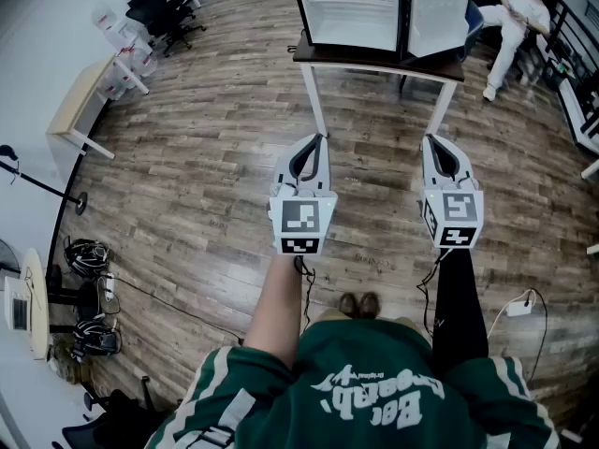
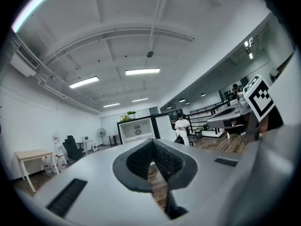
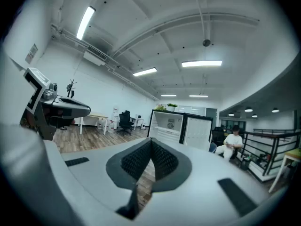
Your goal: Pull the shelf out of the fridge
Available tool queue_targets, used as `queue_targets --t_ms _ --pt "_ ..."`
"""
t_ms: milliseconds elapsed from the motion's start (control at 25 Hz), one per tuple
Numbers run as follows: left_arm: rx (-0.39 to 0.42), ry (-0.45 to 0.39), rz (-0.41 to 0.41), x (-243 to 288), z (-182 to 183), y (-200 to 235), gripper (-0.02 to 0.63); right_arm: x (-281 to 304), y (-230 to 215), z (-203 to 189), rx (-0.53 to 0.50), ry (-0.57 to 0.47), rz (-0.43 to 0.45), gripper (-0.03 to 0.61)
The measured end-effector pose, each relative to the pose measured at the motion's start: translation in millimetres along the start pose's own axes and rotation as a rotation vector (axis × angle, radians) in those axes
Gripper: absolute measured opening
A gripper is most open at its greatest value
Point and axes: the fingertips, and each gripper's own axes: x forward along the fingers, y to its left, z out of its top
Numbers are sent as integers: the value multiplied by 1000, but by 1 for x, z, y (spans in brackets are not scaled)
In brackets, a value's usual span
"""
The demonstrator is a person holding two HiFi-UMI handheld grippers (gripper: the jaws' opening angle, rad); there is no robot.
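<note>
Nearest, left grey gripper (image 1: 320, 139) and right grey gripper (image 1: 429, 139) hover over wood-plank floor (image 1: 215, 157), jaws of each pressed together, empty. Far ahead, white fridge (image 1: 356, 7) stands open on dark tabletop (image 1: 374, 62), white shelf (image 3: 164, 129) inside. Hazard: closed jaws would butt the shelf edge, not grip.

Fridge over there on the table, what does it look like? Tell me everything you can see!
The fridge is a small upright box with a dark frame and a white inside, standing on a dark-topped table with white legs. Its door hangs open on the right. The right gripper view shows a white shelf inside, a round mark on the back wall, and green plants on top. The left gripper and right gripper are both well short of it.
</note>
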Motion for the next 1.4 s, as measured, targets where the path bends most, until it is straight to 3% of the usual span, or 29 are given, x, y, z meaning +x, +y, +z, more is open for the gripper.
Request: queue_targets --t_ms 320,760,1080,1400 --pt "-2 -16 -9 -20 -4 31 17 2 34 9 -7 -38 0 8" --pt "49 -6 18 -29 -6 54 17 5 44 21 24 -110 2 9" --pt "28 -5 42 4 -12 61 17 36 27 15 36 -121 20 9" --pt "39 -5 45 71 -9 67 17 100 -3 20 38 -126 53 9"
